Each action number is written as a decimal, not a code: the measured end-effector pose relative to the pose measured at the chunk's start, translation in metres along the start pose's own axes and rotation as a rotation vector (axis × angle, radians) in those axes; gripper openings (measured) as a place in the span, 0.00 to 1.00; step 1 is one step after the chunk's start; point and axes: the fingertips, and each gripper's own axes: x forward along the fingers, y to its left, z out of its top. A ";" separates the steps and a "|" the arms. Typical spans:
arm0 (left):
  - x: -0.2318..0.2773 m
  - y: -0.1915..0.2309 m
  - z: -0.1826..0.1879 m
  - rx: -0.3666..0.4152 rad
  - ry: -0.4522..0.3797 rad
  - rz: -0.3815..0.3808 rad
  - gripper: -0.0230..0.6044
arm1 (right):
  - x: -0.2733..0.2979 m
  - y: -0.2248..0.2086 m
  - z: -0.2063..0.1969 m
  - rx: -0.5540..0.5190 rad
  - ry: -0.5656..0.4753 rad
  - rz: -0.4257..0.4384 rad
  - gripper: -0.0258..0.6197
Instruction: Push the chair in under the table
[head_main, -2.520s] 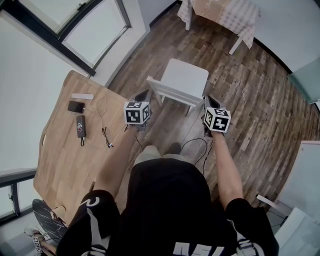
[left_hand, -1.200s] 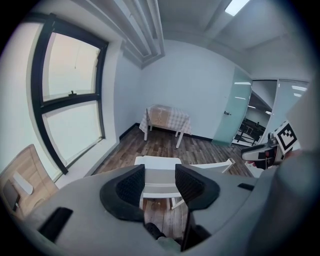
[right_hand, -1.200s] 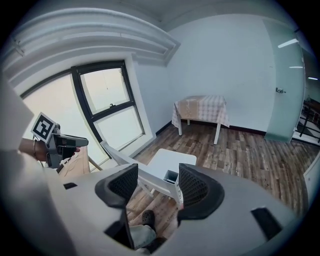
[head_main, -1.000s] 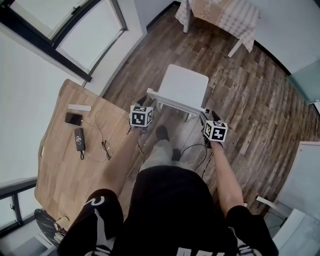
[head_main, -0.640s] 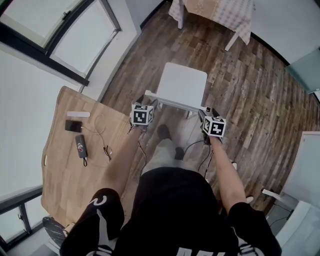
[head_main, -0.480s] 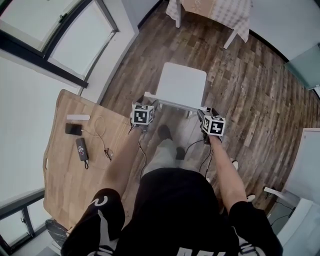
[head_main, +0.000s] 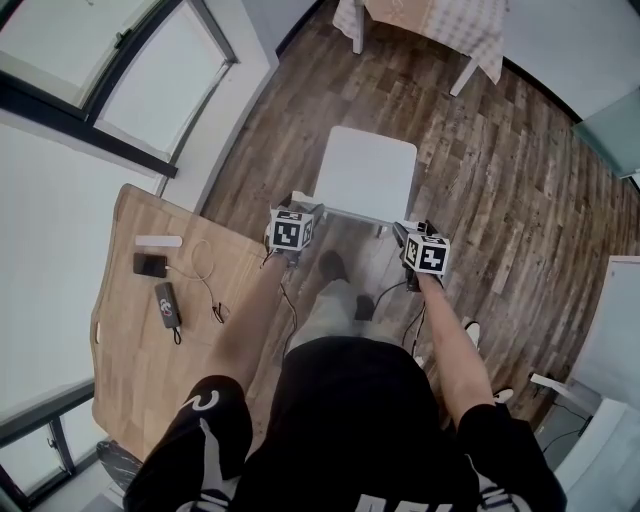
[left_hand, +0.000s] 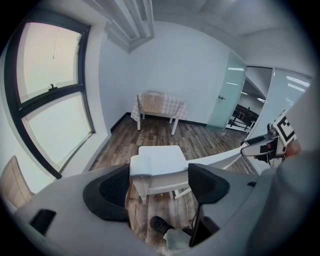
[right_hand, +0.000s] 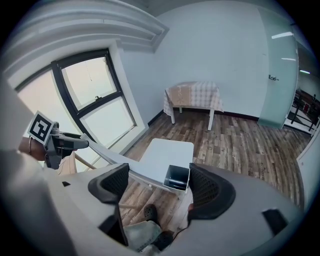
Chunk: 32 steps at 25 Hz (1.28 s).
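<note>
as their jaws have just been opening, the left claw (left_hand: 160, 185) and right claw (right_hand: 160, 187) stand loose around the back corners of the white chair (head_main: 366, 172), not squeezing.

Likely an office room, plank floor (head_main: 520, 150), big window (left_hand: 50, 90), frosted glass door (left_hand: 227, 95), wooden desk (head_main: 130, 370)

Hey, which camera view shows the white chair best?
The head view: it shows the whole white chair from above, seat and back rail together. The left gripper view shows the seat, a leg and one rail end close up; the right gripper view shows the seat and the other rail end.
</note>
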 end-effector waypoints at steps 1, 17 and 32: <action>0.000 0.000 0.000 -0.003 -0.001 -0.005 0.61 | 0.000 0.000 0.000 0.003 -0.002 0.003 0.65; 0.003 -0.001 0.000 -0.033 0.023 -0.034 0.61 | 0.006 0.001 0.001 0.016 0.017 0.015 0.70; 0.009 0.001 0.003 -0.037 0.051 -0.047 0.61 | 0.011 0.002 0.006 0.009 0.007 0.025 0.70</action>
